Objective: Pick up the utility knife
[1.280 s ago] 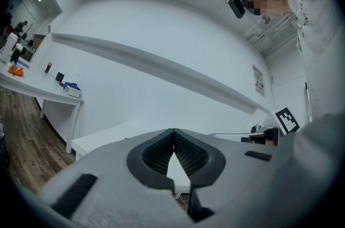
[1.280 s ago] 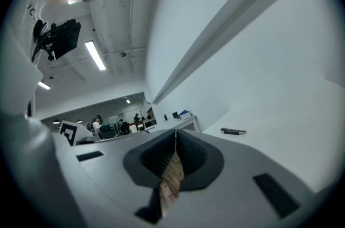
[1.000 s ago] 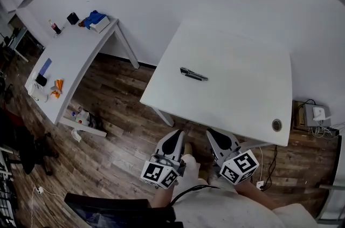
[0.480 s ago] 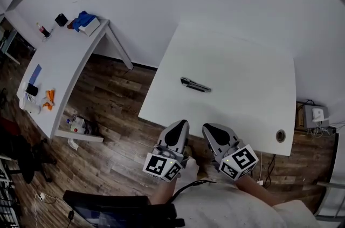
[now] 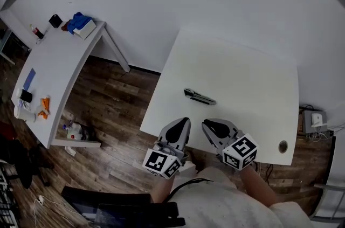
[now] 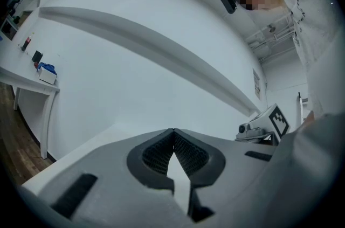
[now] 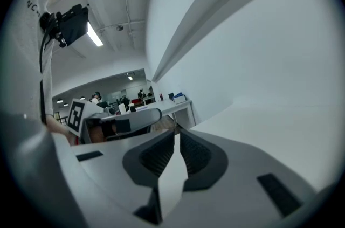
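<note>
The utility knife (image 5: pixel 199 96), dark and slim, lies flat on the white table (image 5: pixel 253 87), left of its middle. My left gripper (image 5: pixel 181 123) hangs at the table's near edge, below the knife, its jaws shut with nothing between them. My right gripper (image 5: pixel 207 124) is beside it, a little to the right, also shut and empty. In the left gripper view the left gripper (image 6: pixel 173 134) shows its fingertips touching over the white tabletop. In the right gripper view the right gripper (image 7: pixel 177 134) has its tips together. The knife is hidden in both gripper views.
A round cable hole (image 5: pixel 283 146) sits near the table's front right corner. A second white table (image 5: pixel 56 68) at the left carries small items and a blue cloth (image 5: pixel 78 22). Wood floor (image 5: pixel 113 114) lies between the tables. Cables and a box (image 5: pixel 314 119) lie at the right.
Both grippers have moved forward towards the table and now reach its near edge. The knife lies where it was on the table. Both pairs of jaws stay shut.
</note>
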Demonstrator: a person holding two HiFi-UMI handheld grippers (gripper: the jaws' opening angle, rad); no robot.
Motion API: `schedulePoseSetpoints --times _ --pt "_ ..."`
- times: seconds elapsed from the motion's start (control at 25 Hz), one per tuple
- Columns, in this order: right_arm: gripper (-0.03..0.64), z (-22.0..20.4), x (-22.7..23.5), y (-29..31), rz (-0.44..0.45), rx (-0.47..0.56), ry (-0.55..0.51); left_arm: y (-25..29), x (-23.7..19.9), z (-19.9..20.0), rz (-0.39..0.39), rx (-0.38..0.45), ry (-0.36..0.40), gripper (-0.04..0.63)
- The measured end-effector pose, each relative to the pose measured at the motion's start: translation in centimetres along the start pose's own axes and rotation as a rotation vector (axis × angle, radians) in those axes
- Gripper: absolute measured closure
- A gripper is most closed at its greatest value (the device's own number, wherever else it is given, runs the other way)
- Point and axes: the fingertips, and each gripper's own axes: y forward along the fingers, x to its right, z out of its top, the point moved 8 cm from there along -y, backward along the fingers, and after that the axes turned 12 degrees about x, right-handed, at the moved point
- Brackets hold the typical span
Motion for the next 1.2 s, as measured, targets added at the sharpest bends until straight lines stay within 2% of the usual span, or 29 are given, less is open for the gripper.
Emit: schedulePoseSetpoints --times 0.04,0.12,0.16,0.32,0.56,0.76,1.2 --pt "0.604 -0.1 0.7 0.6 0.006 -0.027 -0.023 0.2 -0.4 0.0 0.002 -0.002 -0.001 0.589" --pt "0.537 -0.5 2.1 2.0 0.024 -0.097 -0.066 0.4 -0.9 -0.4 0.007 -0.006 -0.010 0.589" --pt "0.524 -0.8 2.8 2.6 0.032 -0.134 -0.088 0.4 -1.0 -0.6 0.008 -0.009 -0.017 0.588" --pt "0.493 -1.9 6.5 5.4 0.059 -0.287 -0.195 0.7 -1.4 -0.9 0.028 -0.012 -0.013 0.589" --pt "0.454 -4.5 11.1 9.5 0.134 -0.502 -0.325 1.1 -3.1 -2.1 0.096 0.051 -0.003 0.588" --pt "0.449 -6.3 13.1 11.6 0.171 -0.612 -0.349 1.6 -4.1 -3.7 0.130 0.078 0.004 0.588" --pt "0.451 -7.3 13.6 13.9 0.294 -0.727 -0.376 3.4 -5.5 -4.2 0.125 0.092 0.029 0.588"
